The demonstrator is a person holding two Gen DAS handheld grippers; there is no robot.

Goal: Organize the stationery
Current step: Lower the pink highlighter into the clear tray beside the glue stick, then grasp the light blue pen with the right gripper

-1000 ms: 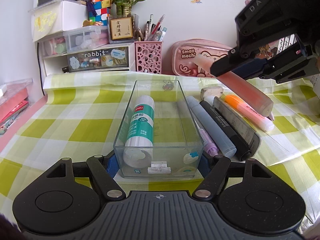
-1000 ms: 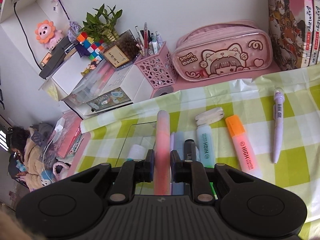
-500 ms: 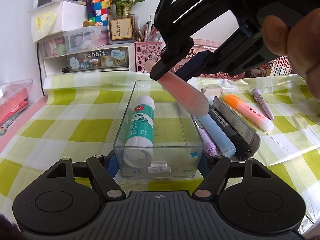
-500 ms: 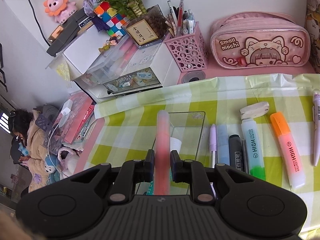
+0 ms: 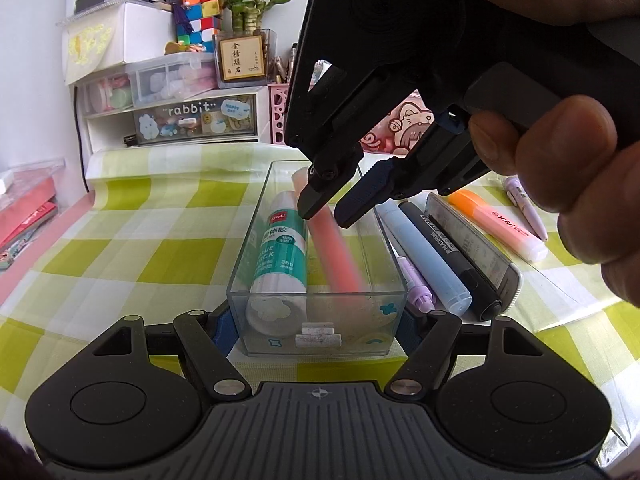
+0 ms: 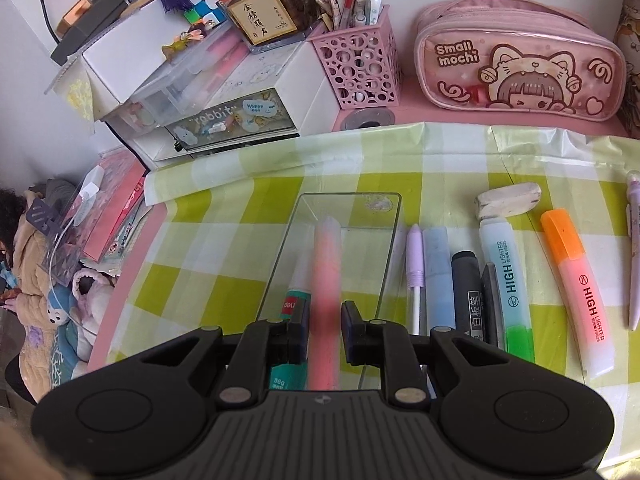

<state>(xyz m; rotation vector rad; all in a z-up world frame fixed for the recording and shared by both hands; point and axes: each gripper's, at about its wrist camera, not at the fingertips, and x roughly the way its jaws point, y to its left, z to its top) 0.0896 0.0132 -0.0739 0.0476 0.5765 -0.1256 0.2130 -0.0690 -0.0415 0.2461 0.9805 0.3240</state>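
A clear plastic box (image 5: 256, 240) lies lengthwise on the green checked cloth, with my left gripper (image 5: 320, 328) shut on its near end. Inside it a glue stick (image 5: 280, 252) lies along the left wall. A pink pen (image 5: 336, 256) shows blurred beside the glue stick, slanting down into the box. My right gripper (image 5: 326, 212), held by a person's hand (image 5: 560, 160), hovers over the box with its fingertips straddling the pen's upper part. In the right wrist view the pink pen (image 6: 326, 256) runs between the jaws of the right gripper (image 6: 325, 316), slightly parted and with thin gaps at both pads.
Right of the box lie a purple pen (image 6: 416, 264), a blue marker (image 6: 438, 276), a black marker (image 6: 466, 292), a green highlighter (image 6: 508, 280), an orange highlighter (image 6: 576, 288) and an eraser (image 6: 508, 200). A pink pencil case (image 6: 516, 68), a pen cup (image 6: 360, 68) and drawers stand behind.
My right gripper has swung left from above the markers to over the box and tipped downward. The pink pen came with it and now slides down inside the box. The left gripper stayed still.
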